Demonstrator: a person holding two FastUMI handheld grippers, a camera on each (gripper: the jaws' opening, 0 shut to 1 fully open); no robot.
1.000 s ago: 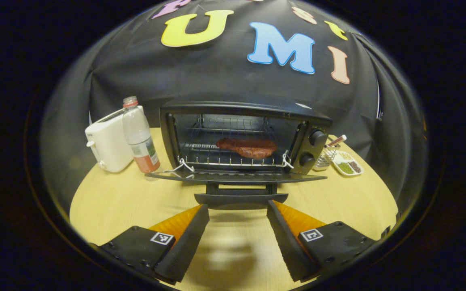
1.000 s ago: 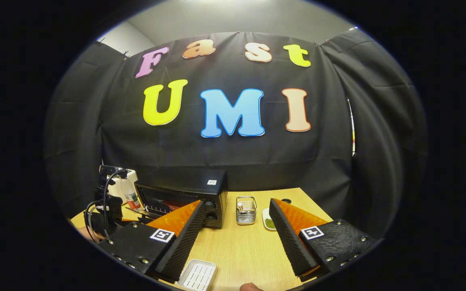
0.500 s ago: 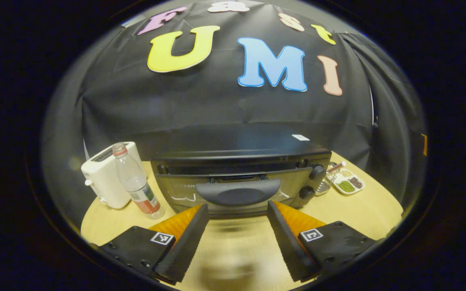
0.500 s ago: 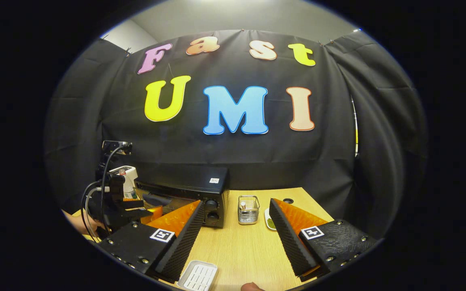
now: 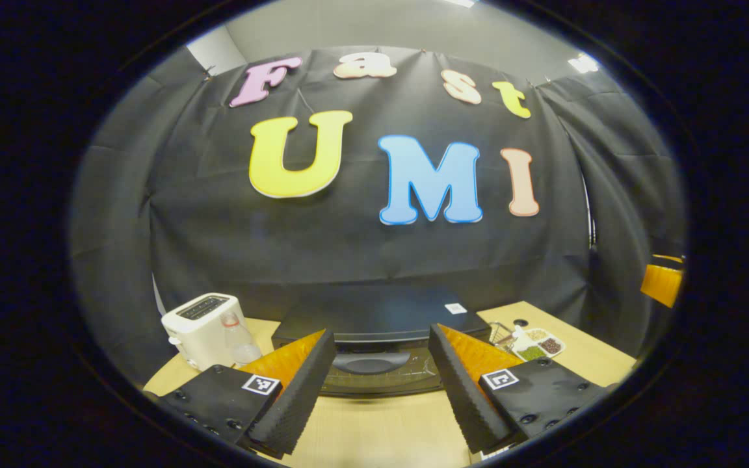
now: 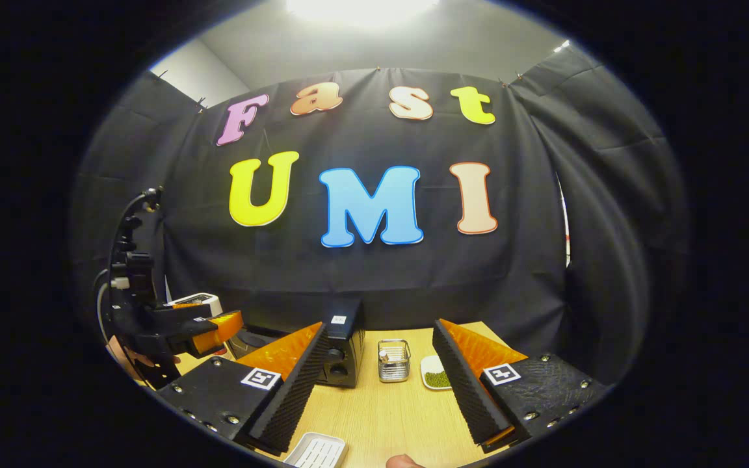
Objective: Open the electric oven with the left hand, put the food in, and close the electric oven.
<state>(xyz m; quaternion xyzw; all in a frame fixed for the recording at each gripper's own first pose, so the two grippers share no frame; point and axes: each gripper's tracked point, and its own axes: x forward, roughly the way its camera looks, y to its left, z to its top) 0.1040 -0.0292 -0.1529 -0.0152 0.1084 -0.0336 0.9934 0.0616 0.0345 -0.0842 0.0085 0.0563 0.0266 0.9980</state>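
The wooden table is being taken up at the back by the black electric oven, which is sitting against the booth wall with its door shut (handle facing forward). The left gripper is being held open right in front of that door, nothing gripped. The right gripper is also being held open and empty, off to the oven's knob side. A white toaster is being crowded by a clear bottle. A wire basket, a divided dish and a white tray are being left on the table.
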